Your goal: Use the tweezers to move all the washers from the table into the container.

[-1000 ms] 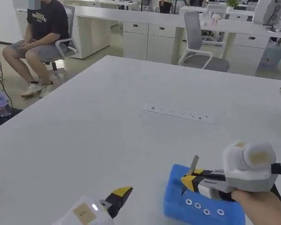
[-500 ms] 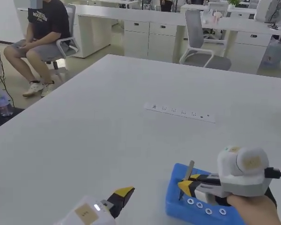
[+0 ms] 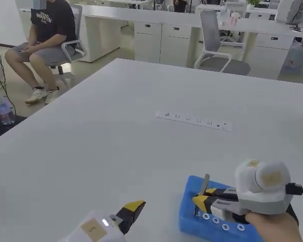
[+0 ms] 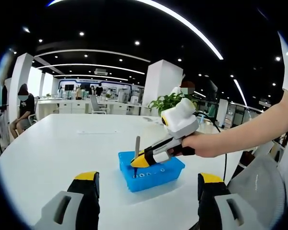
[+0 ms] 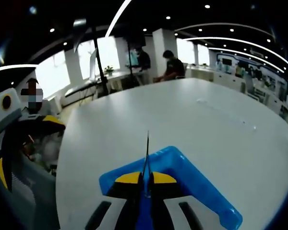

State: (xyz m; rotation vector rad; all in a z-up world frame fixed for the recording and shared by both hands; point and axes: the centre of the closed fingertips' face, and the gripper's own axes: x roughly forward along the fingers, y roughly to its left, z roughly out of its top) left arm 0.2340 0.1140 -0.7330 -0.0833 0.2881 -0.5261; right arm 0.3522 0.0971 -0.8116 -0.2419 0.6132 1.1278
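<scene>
Small silver metal ring washers (image 3: 215, 221): I count four, in a row on the floor of the blue plastic container (image 3: 185, 222), lower right of the head view. All four are already inside, so I'd judge the job near done.

Handling guess: light, thin, stiff and slick, and they lie flat. Take one by the rim with one tine through the hole and a light squeeze, or it flicks away.

One pair of thin grey metal tweezers (image 3: 206, 182) sticks up out of my right gripper (image 3: 204, 197). Its fingers are pressed together on them, over the container's upper-left corner in the head view. Can't tell if the tips carry a washer.

My left gripper (image 4: 147, 176) has its fingers spread with nothing between them. It sits at the bottom left of the head view, apart from the container.

Count: one container, one tweezers, two grippers. There's also one white power strip (image 3: 194, 121) mid-frame on the white bench (image 3: 116, 151).
</scene>
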